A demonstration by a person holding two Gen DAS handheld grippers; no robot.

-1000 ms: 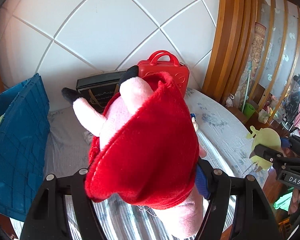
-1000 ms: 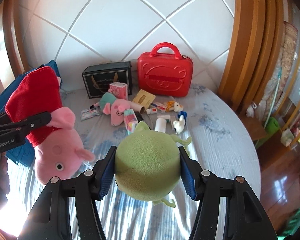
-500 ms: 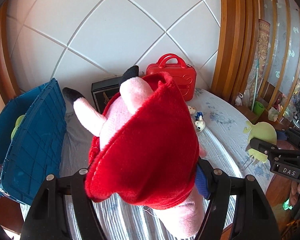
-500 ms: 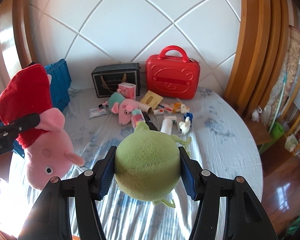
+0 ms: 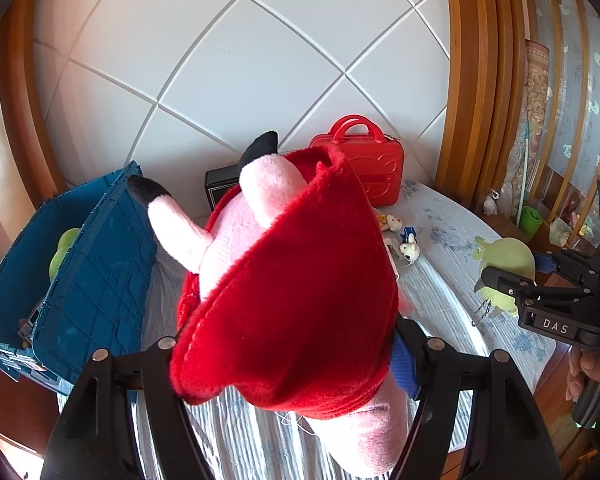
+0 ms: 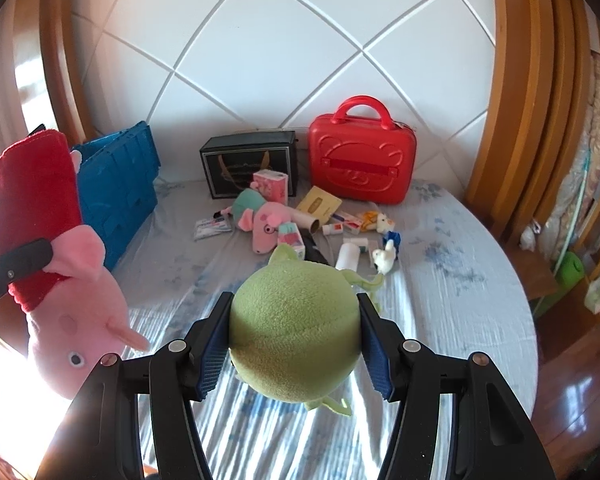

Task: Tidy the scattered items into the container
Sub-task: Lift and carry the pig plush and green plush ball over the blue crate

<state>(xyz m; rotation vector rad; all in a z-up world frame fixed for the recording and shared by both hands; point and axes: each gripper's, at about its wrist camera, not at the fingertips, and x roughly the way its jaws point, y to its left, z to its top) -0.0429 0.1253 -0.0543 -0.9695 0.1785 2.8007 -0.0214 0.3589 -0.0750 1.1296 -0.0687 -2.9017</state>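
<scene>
Left gripper clamps the pink pig plush head-down, blue crate just to its left and nearer than to the right gripper, clamped on a green plush.

I hold a pink pig plush in a red dress head-down between my left fingers, its black-tipped legs pointing up, above the striped cloth just beside the blue crate. My right fingers clamp a round green plush with small horns. The blue crate stands open and already holds one green item.
</scene>
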